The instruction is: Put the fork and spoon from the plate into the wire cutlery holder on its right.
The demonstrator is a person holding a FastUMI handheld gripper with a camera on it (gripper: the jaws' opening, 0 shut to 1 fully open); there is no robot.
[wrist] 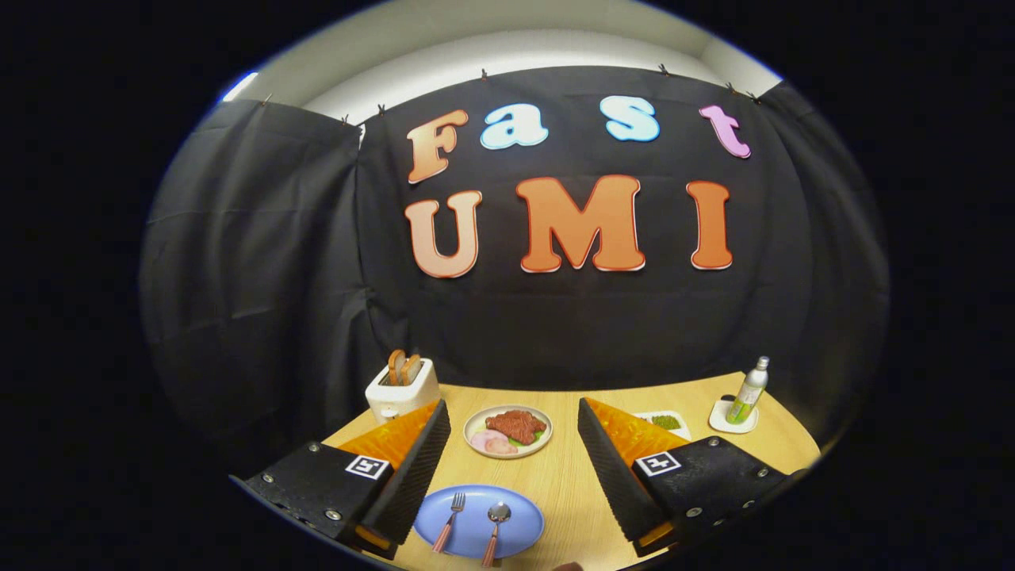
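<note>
Two utensils, fork [450, 521] and spoon [496, 529], lie side by side on blue plate [519, 523] between the wide-open gripper [514, 428] fingers, nothing blocking. Beyond: food plate [476, 444], toaster [402, 389] holding bread, bottle [748, 390] on tabletop [571, 484].

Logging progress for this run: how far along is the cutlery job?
Nothing looks done: the fork and spoon both lie on the blue plate. Nothing is in hand; the gripper is open above the table, holding nothing. Both utensils are left to move.
</note>
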